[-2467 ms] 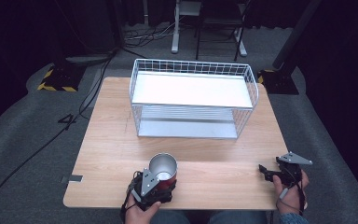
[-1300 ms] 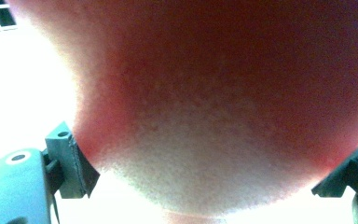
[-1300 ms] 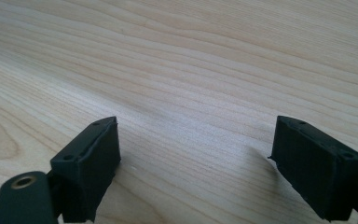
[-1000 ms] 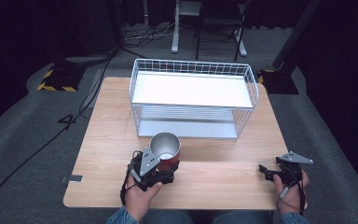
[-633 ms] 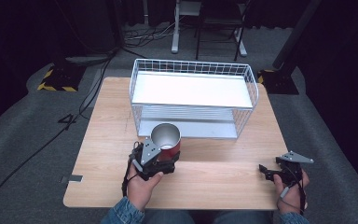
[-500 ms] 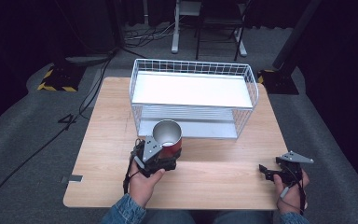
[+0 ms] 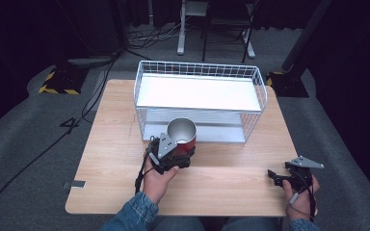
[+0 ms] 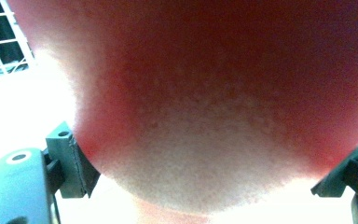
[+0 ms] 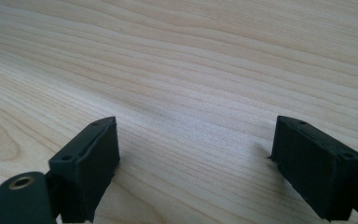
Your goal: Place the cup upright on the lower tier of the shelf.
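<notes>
A red metal cup (image 7: 182,134) with a silver inside is held upright just in front of the white wire basket rack (image 7: 200,72). My left gripper (image 7: 179,153) is shut on the cup's lower body. Close up in the left gripper view, the red cup (image 8: 205,93) sits between both jaws. Near the table's front right corner my right gripper (image 7: 275,176) rests low and open. The right gripper view has its gripper (image 9: 193,158) over bare wood (image 9: 177,60), nothing between the jaws.
The two-tier rack has a white shelf (image 7: 197,92) on top and a lower tier (image 7: 221,132) open to the front. The wooden table (image 7: 111,125) ends close behind the rack. Cables (image 7: 38,154) and stands lie on the grey floor.
My left gripper has carried the cup forward and slightly right, from the table's front edge up to the rack's front. The right gripper has stayed in place.
</notes>
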Demonstrator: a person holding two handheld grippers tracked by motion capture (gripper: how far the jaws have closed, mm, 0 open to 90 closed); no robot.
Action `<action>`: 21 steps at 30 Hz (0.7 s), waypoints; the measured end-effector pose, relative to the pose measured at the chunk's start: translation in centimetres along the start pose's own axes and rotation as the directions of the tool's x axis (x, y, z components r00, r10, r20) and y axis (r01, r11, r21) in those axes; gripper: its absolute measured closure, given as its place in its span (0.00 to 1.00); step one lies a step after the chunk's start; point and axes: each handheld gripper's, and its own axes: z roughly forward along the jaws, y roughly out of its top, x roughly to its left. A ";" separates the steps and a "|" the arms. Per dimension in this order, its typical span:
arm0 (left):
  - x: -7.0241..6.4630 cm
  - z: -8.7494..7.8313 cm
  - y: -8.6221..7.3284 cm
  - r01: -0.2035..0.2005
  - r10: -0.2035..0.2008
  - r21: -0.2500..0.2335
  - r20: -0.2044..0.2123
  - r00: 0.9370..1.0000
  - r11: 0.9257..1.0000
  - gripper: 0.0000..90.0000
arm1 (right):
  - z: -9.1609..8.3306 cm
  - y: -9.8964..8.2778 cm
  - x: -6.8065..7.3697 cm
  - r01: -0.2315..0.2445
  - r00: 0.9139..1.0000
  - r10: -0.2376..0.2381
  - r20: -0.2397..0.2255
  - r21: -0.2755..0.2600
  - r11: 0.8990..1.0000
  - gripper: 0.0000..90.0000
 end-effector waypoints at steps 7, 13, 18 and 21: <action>0.0 1.7 -0.1 -0.025 0.024 -0.028 -0.014 1.000 0.999 0.17 | 0.0 0.0 0.0 0.001 1.000 -0.001 0.001 -0.001 1.000 0.17; -0.2 3.0 -0.2 -0.048 0.047 -0.026 -0.023 0.999 0.999 0.17 | 0.0 0.0 0.0 0.002 1.000 -0.002 0.003 -0.003 1.000 0.17; -0.2 4.0 -0.4 -0.045 0.044 -0.032 -0.032 0.999 0.998 0.17 | 0.0 0.0 0.0 0.004 1.000 -0.004 0.003 -0.004 1.000 0.17; -0.1 5.0 -0.6 -0.040 0.039 -0.030 -0.039 0.998 0.999 0.17 | 0.0 0.0 0.0 0.005 1.000 -0.005 0.003 -0.002 1.000 0.17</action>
